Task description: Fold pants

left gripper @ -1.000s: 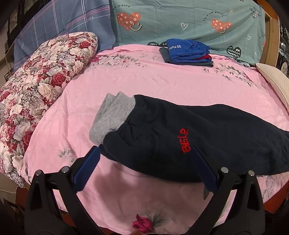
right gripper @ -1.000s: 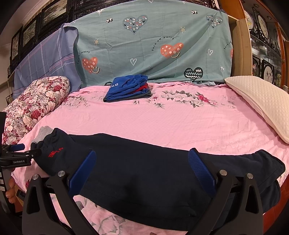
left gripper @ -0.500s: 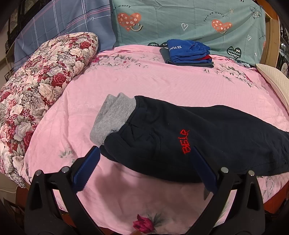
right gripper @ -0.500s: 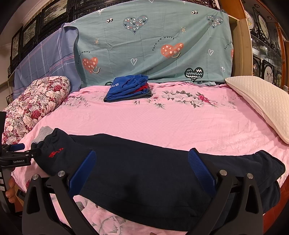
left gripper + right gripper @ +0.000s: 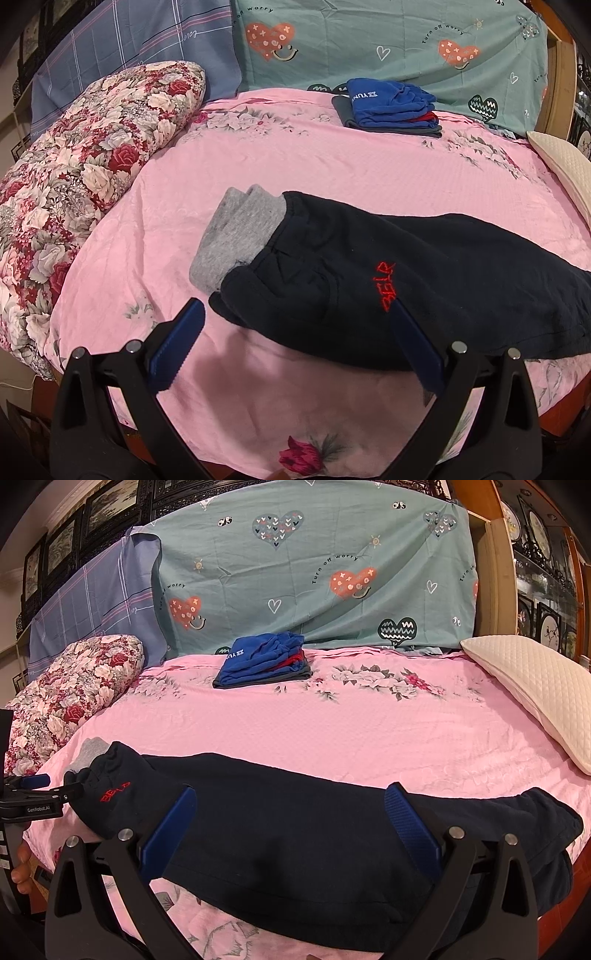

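Dark navy pants point(image 5: 424, 273) with a grey ribbed waistband point(image 5: 236, 240) and a red logo point(image 5: 386, 286) lie lengthwise across the near part of the pink bed. In the right wrist view the pants point(image 5: 295, 830) stretch from left to right. My left gripper point(image 5: 295, 332) is open, hovering just before the waist end, holding nothing. My right gripper point(image 5: 291, 819) is open over the leg section, holding nothing. The left gripper point(image 5: 37, 794) also shows at the left edge of the right wrist view.
A stack of folded blue, red and grey clothes point(image 5: 391, 103) sits at the back of the pink sheet point(image 5: 295, 166). A floral quilt point(image 5: 81, 155) lies along the left, a cream pillow point(image 5: 535, 690) at the right. Draped sheets point(image 5: 314, 572) cover the headboard.
Almost nothing has moved. Both grippers stay open and hover in the same place over the pants.
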`<state>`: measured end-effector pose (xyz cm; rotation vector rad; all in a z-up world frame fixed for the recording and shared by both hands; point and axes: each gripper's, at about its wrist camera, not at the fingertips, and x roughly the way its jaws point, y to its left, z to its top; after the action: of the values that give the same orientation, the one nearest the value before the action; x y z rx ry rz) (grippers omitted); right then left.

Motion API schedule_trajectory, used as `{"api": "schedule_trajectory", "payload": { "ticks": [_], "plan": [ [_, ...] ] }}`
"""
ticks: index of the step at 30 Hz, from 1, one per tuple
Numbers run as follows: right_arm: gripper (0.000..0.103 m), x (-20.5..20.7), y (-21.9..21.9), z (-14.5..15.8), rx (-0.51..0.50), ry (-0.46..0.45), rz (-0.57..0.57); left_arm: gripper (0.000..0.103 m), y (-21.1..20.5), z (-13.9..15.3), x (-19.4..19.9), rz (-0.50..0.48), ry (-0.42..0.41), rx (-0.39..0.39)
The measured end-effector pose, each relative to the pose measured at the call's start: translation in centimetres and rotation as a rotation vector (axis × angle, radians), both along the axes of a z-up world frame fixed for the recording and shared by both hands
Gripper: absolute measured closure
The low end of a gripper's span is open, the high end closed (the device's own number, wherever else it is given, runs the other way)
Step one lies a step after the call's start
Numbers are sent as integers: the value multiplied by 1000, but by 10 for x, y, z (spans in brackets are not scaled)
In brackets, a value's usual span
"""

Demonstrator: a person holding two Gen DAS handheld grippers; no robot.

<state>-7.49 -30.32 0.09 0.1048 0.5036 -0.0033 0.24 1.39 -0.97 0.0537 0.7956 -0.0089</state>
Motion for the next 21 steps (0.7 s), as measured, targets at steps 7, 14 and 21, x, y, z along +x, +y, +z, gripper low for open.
{"api": "schedule_trajectory", "payload": {
  "ticks": [7,14,21],
  "plan": [
    [1,-5,-14,1,-36,22,-24,2,13,-7,-5,-23,37,-20],
    [1,-44,-104,-6,-70,39,-304,3,33,-27,5,-14,122,-199],
    [1,-89,-177,-2,-24,33,-480,67,5,-19,22,-17,93,-147]
  ]
}}
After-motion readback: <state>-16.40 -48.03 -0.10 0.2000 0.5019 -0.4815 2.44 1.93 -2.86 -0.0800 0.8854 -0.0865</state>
